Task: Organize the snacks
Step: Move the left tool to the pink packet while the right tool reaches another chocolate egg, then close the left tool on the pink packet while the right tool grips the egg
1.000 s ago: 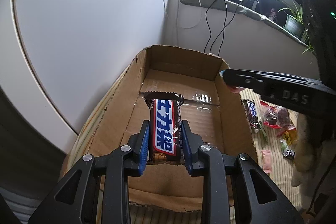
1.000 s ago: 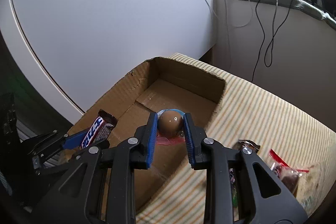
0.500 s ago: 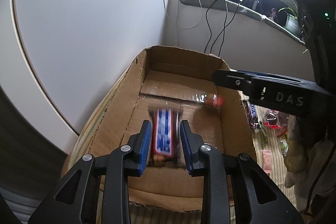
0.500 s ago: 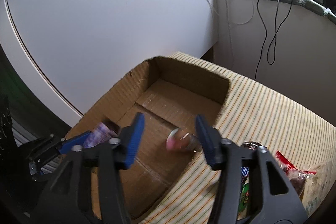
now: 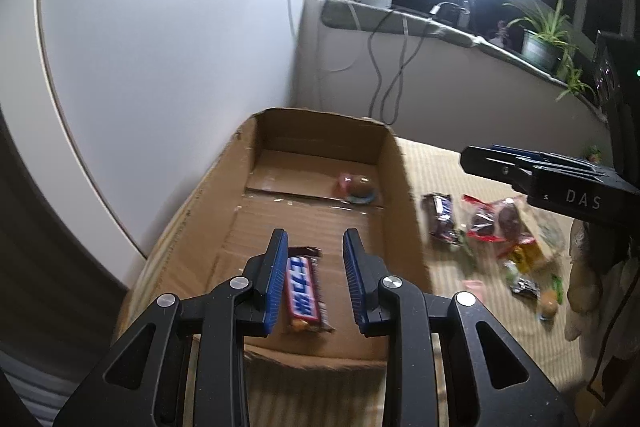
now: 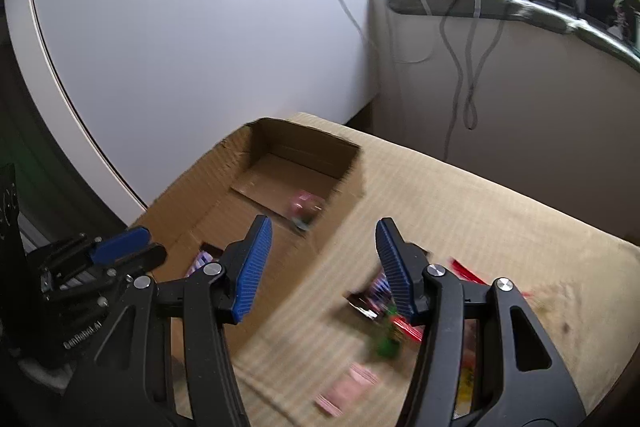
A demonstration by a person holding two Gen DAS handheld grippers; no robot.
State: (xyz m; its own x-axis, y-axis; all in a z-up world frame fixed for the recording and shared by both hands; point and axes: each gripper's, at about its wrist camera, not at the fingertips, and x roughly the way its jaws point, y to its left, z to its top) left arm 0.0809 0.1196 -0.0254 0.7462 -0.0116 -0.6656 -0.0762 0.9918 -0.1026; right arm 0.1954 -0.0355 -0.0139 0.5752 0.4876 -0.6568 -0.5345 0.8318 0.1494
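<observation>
While the striped surface (image 5: 440, 163) carries everything, the cardboard box (image 5: 400, 195) is the biggest thing on it, lying ahead of both grippers with its top open. The left gripper (image 5: 315, 239) hovers over the near end of the box with its jaws apart and gripping nothing. The right gripper (image 6: 323, 227) has just been opening its jaws, which stand wide with nothing between them; it straddles the box's right wall, one finger over the box and one over the surface. Loose snacks (image 5: 496, 227) lie scattered outside the box, under and beyond the right gripper's outer finger. A Snickers bar (image 5: 304, 291) lies flat on the box floor just below the left gripper's pads, touching neither, and a second bar (image 6: 372, 291) sits in the scatter. A small round chocolate (image 5: 356, 187) rests further ahead, close to the right wall. Both drops look finished, so the next pick-up probably comes from the scatter: take one item at a time, close across a bar's narrow width, and lift clear of the wall before swinging over.
</observation>
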